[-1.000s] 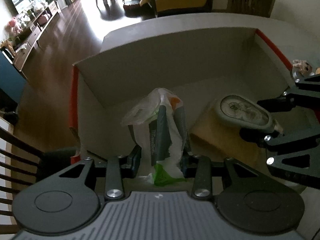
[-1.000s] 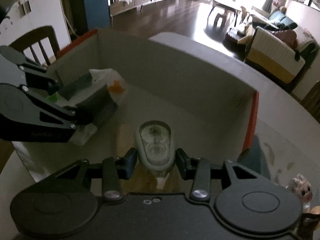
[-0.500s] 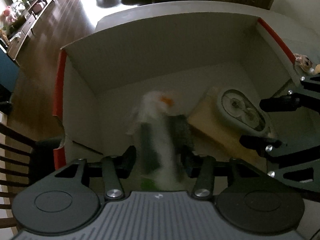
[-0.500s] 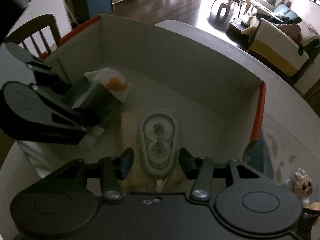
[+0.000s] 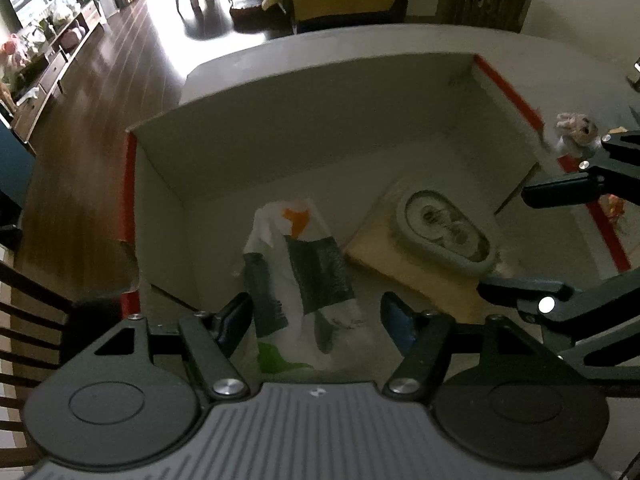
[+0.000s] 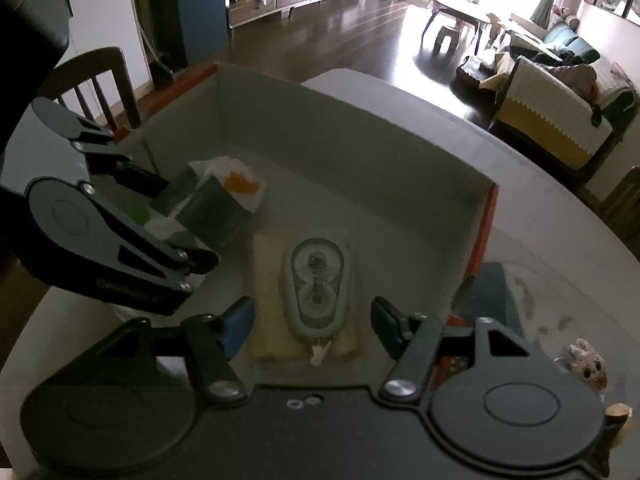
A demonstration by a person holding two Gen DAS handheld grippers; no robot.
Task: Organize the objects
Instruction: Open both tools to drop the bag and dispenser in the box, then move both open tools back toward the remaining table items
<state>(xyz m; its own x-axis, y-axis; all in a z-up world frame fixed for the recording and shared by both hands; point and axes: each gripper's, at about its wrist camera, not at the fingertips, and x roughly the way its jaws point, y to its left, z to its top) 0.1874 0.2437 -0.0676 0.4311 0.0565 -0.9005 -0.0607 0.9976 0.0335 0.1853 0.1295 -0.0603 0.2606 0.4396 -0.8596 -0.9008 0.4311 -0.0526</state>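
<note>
A grey cardboard box (image 5: 160, 216) (image 6: 360, 152) with red edges lies on the round table. Inside it rests a white plastic packet (image 5: 304, 280) (image 6: 216, 204) with dark green and orange print. Beside the packet a grey correction tape dispenser (image 5: 444, 230) (image 6: 316, 280) lies on a tan pad (image 5: 400, 264) (image 6: 272, 308). My left gripper (image 5: 316, 320) (image 6: 168, 216) is open, its fingers apart on either side of the packet. Just as wide, my right gripper (image 6: 312, 328) (image 5: 524, 240) is open around the dispenser, with gaps on both sides.
A small plush toy (image 5: 576, 130) (image 6: 586, 364) sits on the table right of the box. A dark blue-green item (image 6: 488, 296) lies outside the box's right wall. A wooden chair (image 6: 96, 84) stands at the left. Dark wooden floor lies beyond.
Both grippers have opened: the left let go of the packet, which now rests in the box, and the right let go of the dispenser. Both pulled back slightly.
</note>
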